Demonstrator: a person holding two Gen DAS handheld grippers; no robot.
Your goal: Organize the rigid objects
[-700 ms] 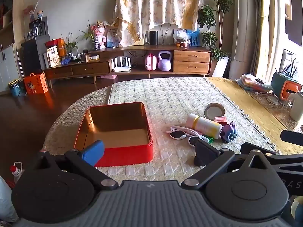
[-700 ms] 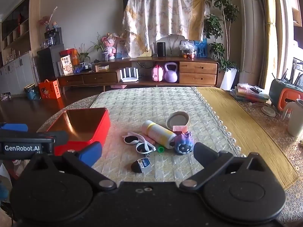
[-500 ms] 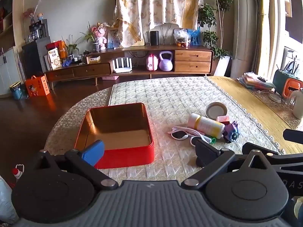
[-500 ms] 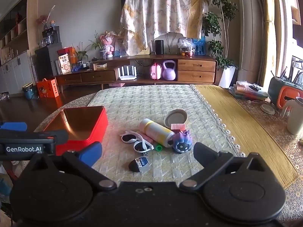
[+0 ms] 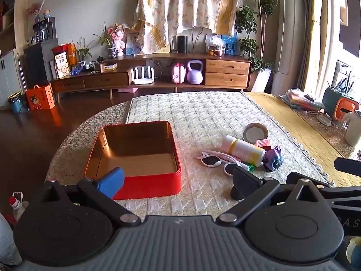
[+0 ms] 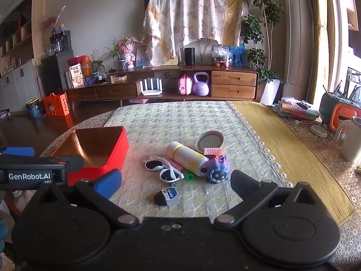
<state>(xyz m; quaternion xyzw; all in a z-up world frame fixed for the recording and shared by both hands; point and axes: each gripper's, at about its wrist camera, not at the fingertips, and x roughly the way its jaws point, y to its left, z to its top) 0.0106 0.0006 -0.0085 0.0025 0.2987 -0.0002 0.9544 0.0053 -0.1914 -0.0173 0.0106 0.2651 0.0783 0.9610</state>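
The left claw [image 5: 178, 180] hangs low over the near edge of the desk [image 5: 203, 113], its blue and black fingers spread wide with nothing between them. The right claw [image 6: 176, 186] is likewise spread apart and holds nothing. Just beyond it lies a small dark oval item with a blue label [image 6: 166, 196]. Left of that sits an open red rectangular metal tin with a gold interior [image 5: 135, 155], nothing inside it. Farther on, to the right, white-framed sunglasses [image 6: 163, 168] touch a pale cylindrical bottle with a yellow band [image 6: 186, 157] lying on its side, a green cap [image 6: 190, 176] at its near end. A purple round toy figure [image 6: 217, 169] rests beside the bottle, a pink ridged block [image 6: 213, 151] and a round grey lid [image 6: 210, 141] behind.
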